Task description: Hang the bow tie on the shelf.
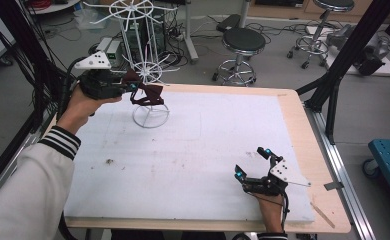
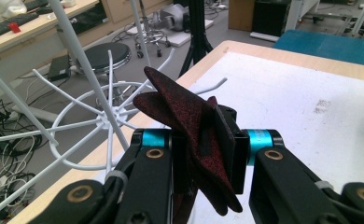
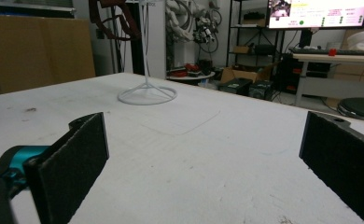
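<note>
A dark red cloth (image 2: 189, 126), coarse and felt-like with black flecks, stands pinched in folds between the left tongs (image 2: 211, 147), whose black jaws are pressed tight against it in the lower middle of the left gripper view. In the high view the cloth (image 1: 148, 94) hangs in the upper left of the frame, just in front of the left tongs (image 1: 133, 86) and close against the thin spokes of a white wire rack (image 1: 142, 50). The rack is made of slender rods: a ring-shaped foot resting on the table, an upright stem, and wheels of radiating spokes higher up.

The table (image 1: 193, 150) has a matte white, foam-like top, scuffed with small dark marks, bordered by pale wood. The right tongs (image 1: 253, 162) sit at the lower right of the high view, low over the white top, jaws spread wide with nothing between them; their flat pads (image 3: 73, 163) look rough and black in the right gripper view.
</note>
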Tool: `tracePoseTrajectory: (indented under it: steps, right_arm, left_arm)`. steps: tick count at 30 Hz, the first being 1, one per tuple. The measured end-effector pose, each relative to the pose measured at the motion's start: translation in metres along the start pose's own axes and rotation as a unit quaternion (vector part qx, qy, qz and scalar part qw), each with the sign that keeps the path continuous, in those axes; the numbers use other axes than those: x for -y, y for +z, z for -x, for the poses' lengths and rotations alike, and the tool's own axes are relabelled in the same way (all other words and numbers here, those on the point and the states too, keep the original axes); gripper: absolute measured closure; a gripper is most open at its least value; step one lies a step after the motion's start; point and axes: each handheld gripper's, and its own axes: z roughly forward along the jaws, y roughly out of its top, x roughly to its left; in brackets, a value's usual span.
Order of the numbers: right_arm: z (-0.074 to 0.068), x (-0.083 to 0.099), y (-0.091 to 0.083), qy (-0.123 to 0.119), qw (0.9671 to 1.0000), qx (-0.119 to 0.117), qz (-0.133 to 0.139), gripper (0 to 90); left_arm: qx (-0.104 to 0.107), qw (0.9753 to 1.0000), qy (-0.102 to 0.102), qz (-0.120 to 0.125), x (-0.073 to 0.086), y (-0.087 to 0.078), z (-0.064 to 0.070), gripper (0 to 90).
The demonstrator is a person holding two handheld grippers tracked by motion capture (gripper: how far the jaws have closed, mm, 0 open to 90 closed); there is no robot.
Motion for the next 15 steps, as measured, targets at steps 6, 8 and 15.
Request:
tracePoseTrajectory:
  steps: [6, 8, 15]
  right_arm:
    - [0.001, 0.005, 0.001, 0.001, 0.9999, 0.008, 0.006, 0.6]
    - [0.001, 0.008, 0.001, 0.000, 0.9999, 0.012, 0.006, 0.6]
    - [0.000, 0.009, 0.002, -0.003, 0.9998, 0.017, 0.005, 0.6]
  left_arm:
    - [-0.007, 0.9999, -0.007, -0.005, 0.002, 0.007, -0.002, 77.3]
    - [-0.012, 0.9999, -0.008, -0.007, 0.002, 0.009, -0.003, 77.2]
    - [-0.025, 0.9995, -0.018, -0.008, 0.002, 0.014, -0.002, 76.7]
